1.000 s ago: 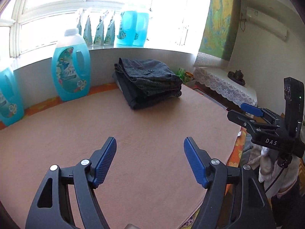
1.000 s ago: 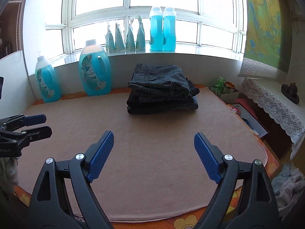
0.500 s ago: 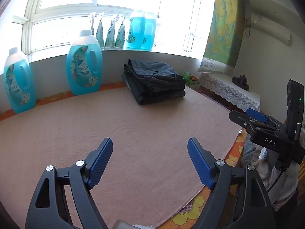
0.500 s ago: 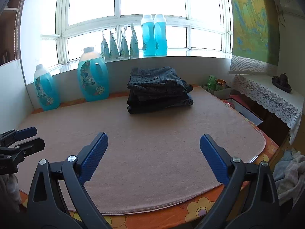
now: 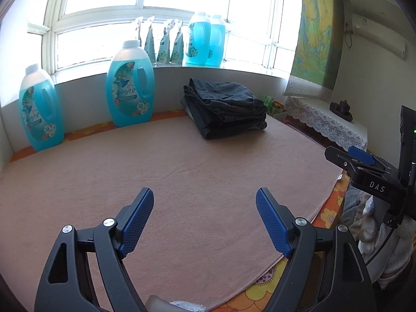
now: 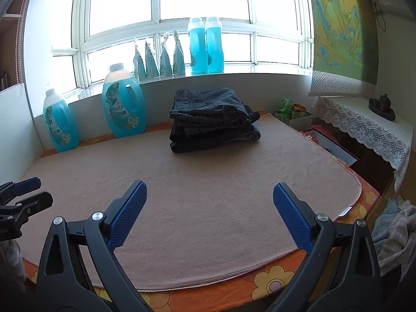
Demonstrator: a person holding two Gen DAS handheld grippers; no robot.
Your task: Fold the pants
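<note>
Two claws hover spread and empty over the near edge of the worktop (image 6: 182, 221), with the pants stacked at the far side.

Both the left claw (image 5: 204, 222) and the right claw (image 6: 209, 214) have their blue pads wide apart, gripping nothing. The pants (image 6: 212, 119) lie in a neat folded pile of dark grey and black cloth, far centre on the pink mat, below the window sill and just right of the big blue bottle (image 6: 123, 104). The top pair looks like coarse woven stuff with a button showing. Such cloth is likely soft, limp and fairly heavy, not slippery; pinching it at a waistband or hem corner, one claw to each side, should hold best. Loose clothes (image 6: 397, 231) lie heaped off the right edge.
</note>
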